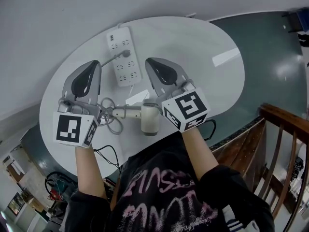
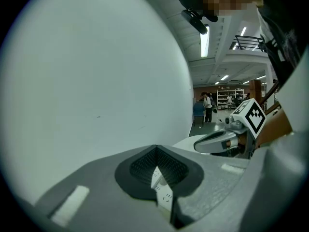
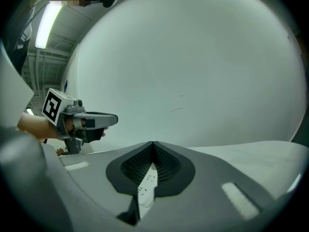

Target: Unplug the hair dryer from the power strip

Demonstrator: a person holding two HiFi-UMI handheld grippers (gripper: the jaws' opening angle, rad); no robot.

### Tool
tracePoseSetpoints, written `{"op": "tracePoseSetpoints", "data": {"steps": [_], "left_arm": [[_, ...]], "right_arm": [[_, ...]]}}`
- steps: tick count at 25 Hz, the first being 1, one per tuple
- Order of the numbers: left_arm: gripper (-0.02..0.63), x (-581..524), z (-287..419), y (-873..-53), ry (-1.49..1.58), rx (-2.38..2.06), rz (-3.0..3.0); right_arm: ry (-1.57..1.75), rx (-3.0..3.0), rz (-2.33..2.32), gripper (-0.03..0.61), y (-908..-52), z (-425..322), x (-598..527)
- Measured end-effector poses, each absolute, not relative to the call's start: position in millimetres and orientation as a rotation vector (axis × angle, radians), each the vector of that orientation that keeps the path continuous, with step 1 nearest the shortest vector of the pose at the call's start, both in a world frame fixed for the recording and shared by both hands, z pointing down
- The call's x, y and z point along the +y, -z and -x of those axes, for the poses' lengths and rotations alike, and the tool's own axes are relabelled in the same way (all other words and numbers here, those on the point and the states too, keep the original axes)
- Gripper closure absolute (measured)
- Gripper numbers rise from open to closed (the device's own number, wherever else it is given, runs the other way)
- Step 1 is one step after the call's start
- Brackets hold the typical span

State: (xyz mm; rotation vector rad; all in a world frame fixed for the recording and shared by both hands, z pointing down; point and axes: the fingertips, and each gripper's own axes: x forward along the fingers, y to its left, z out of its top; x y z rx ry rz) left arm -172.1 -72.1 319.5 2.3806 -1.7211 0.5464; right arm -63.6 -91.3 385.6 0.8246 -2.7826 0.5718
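Observation:
A white power strip (image 1: 124,56) lies at the far side of the white oval table (image 1: 203,47). A grey plug (image 1: 126,53) sits in it, and its cable runs left and down to a loose coil (image 1: 110,114). The white hair dryer (image 1: 148,119) lies near the front edge, between the two hands. My left gripper (image 1: 91,65) hovers left of the strip, and my right gripper (image 1: 150,61) hovers right of it. Both are shut and hold nothing. Each gripper view shows a sliver of the power strip (image 2: 163,190) (image 3: 146,185) through the slit between its shut jaws.
A pale wall rises just behind the table. A wooden railing (image 1: 285,144) stands at the right over dark floor. Tangled cables (image 1: 58,182) lie on the floor at lower left. The person's dark-shirted torso (image 1: 169,192) is against the table's near edge.

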Motion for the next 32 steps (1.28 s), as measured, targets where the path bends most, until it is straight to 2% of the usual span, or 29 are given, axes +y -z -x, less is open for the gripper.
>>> {"op": "tracePoseSetpoints", "data": {"steps": [18, 19, 21, 25, 27, 32], "left_arm": [[0.613, -88.0, 153.7, -345.9, -0.802, -1.465, -2.521], [0.607, -89.4, 150.7, -348.3, -0.823, -1.43, -2.534], [0.55, -92.3, 145.8, -352.3, -0.857, -1.374, -2.558], [0.55, -98.8, 141.4, -361.5, -0.943, -1.301, -2.577], [0.52, -101.3, 139.8, -371.5, -0.997, -1.231, -2.575], [0.496, -103.0, 135.2, -396.9, -1.239, -1.049, -2.583]], "right_arm": [[-0.642, -2.742, -0.811, 0.569, -415.2, 84.5, -82.8], [-0.647, -2.739, -0.812, 0.569, -417.0, 84.5, -82.5], [-0.655, -2.732, -0.809, 0.569, -420.7, 85.6, -80.6], [-0.673, -2.724, -0.798, 0.569, -427.2, 88.8, -76.3], [-0.68, -2.722, -0.793, 0.569, -430.0, 90.7, -75.9], [-0.698, -2.724, -0.785, 0.569, -435.3, 98.6, -76.6]]}}
